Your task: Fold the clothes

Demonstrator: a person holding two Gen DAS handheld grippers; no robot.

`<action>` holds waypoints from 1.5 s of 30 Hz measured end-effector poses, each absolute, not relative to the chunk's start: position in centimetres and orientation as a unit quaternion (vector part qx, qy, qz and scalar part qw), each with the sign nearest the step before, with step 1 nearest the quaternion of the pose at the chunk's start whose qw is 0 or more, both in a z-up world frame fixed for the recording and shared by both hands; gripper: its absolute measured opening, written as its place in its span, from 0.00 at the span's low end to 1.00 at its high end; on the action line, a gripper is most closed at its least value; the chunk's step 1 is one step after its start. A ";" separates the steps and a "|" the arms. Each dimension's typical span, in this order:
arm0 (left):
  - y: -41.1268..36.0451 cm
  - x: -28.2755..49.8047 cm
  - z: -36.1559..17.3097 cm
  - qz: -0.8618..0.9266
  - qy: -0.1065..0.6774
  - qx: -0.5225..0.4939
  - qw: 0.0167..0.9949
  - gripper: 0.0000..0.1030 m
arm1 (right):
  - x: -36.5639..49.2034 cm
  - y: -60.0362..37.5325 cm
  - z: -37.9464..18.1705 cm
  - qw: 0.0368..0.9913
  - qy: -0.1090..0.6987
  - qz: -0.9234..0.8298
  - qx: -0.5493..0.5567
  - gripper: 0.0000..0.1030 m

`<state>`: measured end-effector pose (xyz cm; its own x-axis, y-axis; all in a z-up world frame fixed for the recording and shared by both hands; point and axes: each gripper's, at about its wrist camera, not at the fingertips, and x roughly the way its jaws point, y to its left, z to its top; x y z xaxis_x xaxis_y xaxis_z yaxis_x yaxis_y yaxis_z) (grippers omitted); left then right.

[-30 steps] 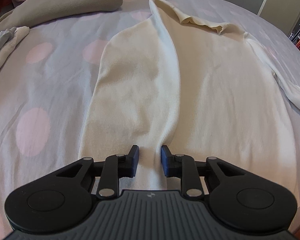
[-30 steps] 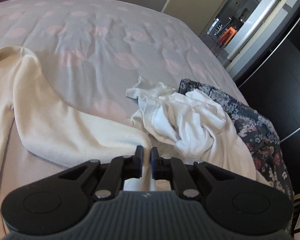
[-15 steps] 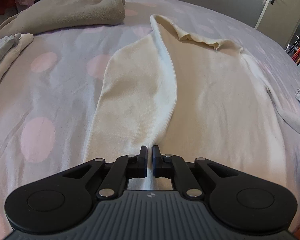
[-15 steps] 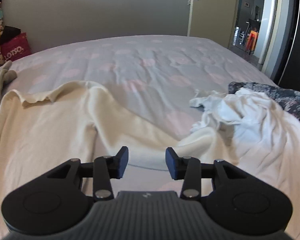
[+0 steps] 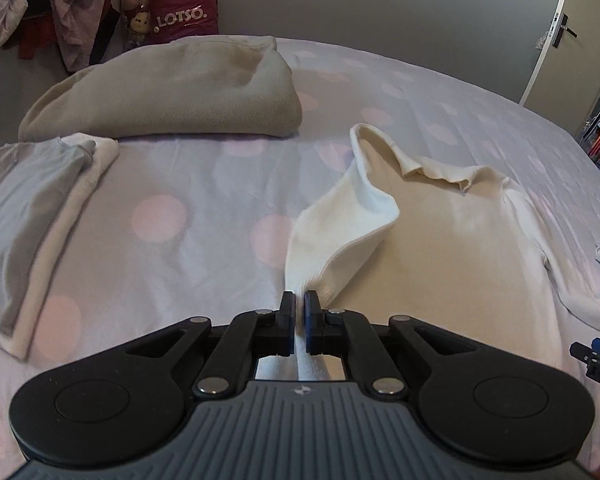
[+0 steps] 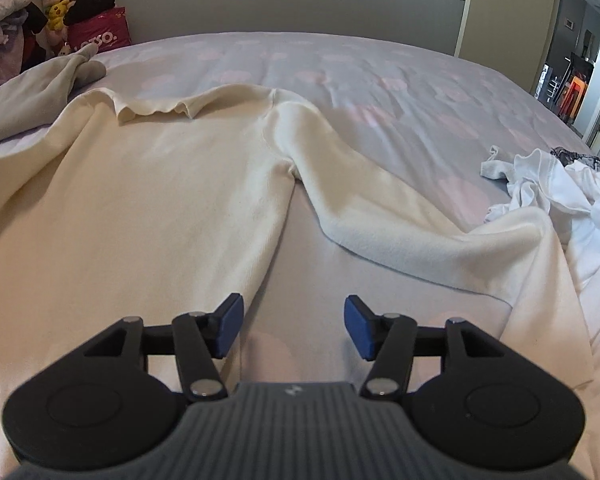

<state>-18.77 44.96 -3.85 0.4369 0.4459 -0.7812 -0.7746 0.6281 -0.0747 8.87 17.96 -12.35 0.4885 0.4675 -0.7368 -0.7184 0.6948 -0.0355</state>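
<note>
A cream long-sleeved sweater lies flat on the bed, collar at the far end. My left gripper is shut on its left sleeve, which rises off the bed and folds over toward the body. In the right wrist view the sweater body fills the left, and its right sleeve stretches right across the sheet. My right gripper is open and empty, just off the body's right edge.
The bed sheet is lilac with pink dots. A folded beige garment and a folded grey-white one lie at the left. A heap of white clothes lies at the right. Bags and toys stand by the wall.
My left gripper closed on the left sleeve and lifted it up and over the body. My right gripper let go of the right sleeve, opened and moved to the body's right edge.
</note>
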 end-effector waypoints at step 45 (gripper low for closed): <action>44.3 -19.4 -10.5 0.331 0.498 -0.297 0.745 0.30 | 8.2 16.3 -12.0 0.766 0.506 0.378 -0.119 0.61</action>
<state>-19.40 44.26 -10.45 0.2849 0.1979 -0.9379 -0.7888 0.6044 -0.1120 8.15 16.29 -11.96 0.2016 0.4589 -0.8653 -0.6998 0.6856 0.2006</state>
